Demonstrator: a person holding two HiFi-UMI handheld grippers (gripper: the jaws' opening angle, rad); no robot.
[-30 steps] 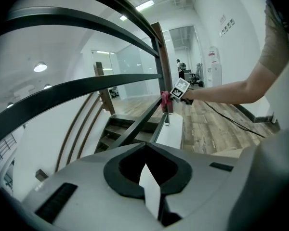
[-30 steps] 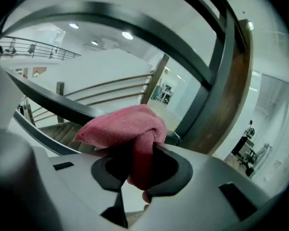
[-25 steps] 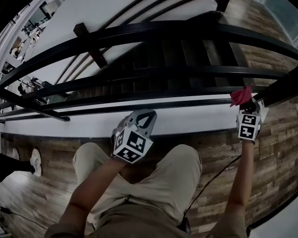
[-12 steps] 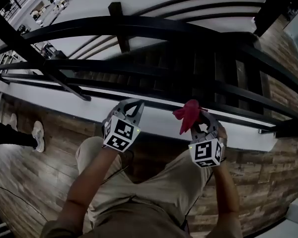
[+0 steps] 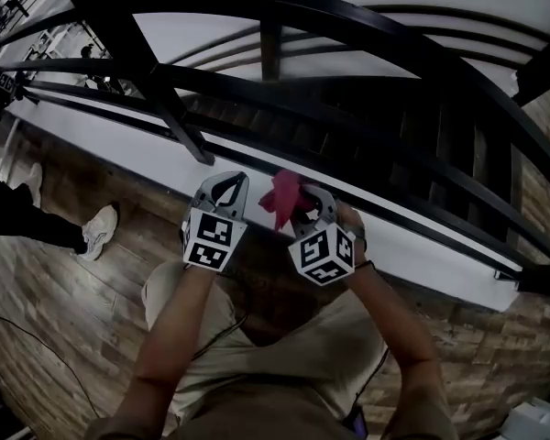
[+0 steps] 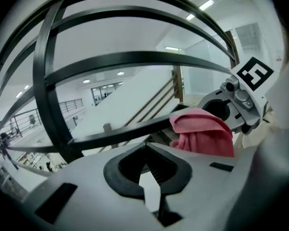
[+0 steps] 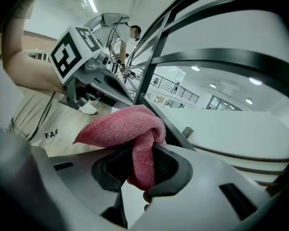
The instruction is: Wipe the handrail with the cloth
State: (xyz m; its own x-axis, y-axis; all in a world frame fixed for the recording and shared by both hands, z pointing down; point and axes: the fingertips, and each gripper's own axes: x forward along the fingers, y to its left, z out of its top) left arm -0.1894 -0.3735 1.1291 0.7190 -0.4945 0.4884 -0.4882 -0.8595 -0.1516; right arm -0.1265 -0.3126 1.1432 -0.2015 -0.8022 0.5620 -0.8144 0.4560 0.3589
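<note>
- Step in hand, as I judge it: the cloth (image 5: 281, 198) is being carried toward the railing; wiping is not under way, since the cloth touches no bar.
- The right gripper (image 5: 310, 197) has its jaws clamped on a fold of the red cloth, which bunches up above them and hangs clear in the air.
- The left gripper (image 5: 225, 187) is just beside it, jaws together with nothing between them.
- Both sit low, over the edge of the wooden floor (image 5: 55, 282), in front of the lower bars. The handrail (image 5: 367, 26) arches well above them.
- Next move: probably lift the right gripper, lay the bunched cloth on top of the handrail and slide it along with steady pressure.
- Room: the rail runs open to the right; a dark post (image 5: 119, 35) joins it at the left and would stop a stroke that way.
- The gaps between the bars are narrow and open onto the stairs, so a dropped cloth would be lost below.
</note>
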